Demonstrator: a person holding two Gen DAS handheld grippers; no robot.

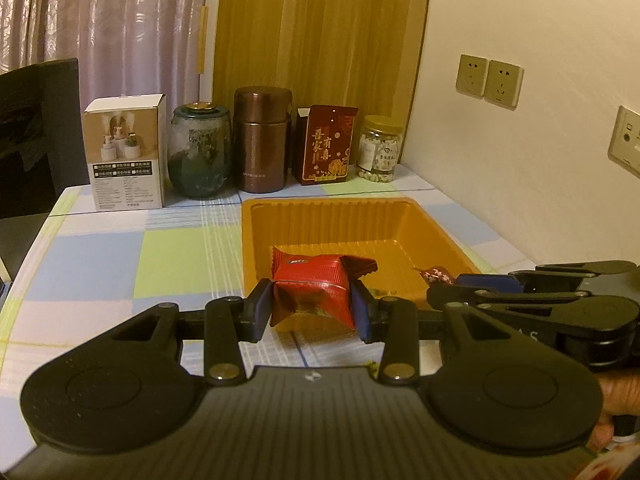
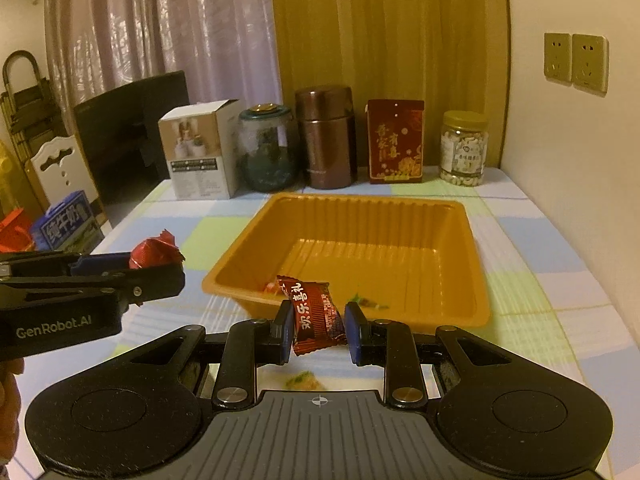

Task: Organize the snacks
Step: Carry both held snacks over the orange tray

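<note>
We hold a bright red foil-wrapped snack pouch (image 1: 316,280) pinched between the blue pads of our left gripper (image 1: 312,312), its fingers closed narrowly on the wrapper. Our right gripper (image 2: 318,330) has its fingers drawn close on a dark red candy wrapper with white characters (image 2: 316,312). Both snacks hang at the 6 o'clock edge of the orange ribbed plastic tray (image 2: 472,248), which rests on the checked bench (image 1: 120,256). A row of jars and boxes (image 1: 260,140) stands at 12 o'clock.
</note>
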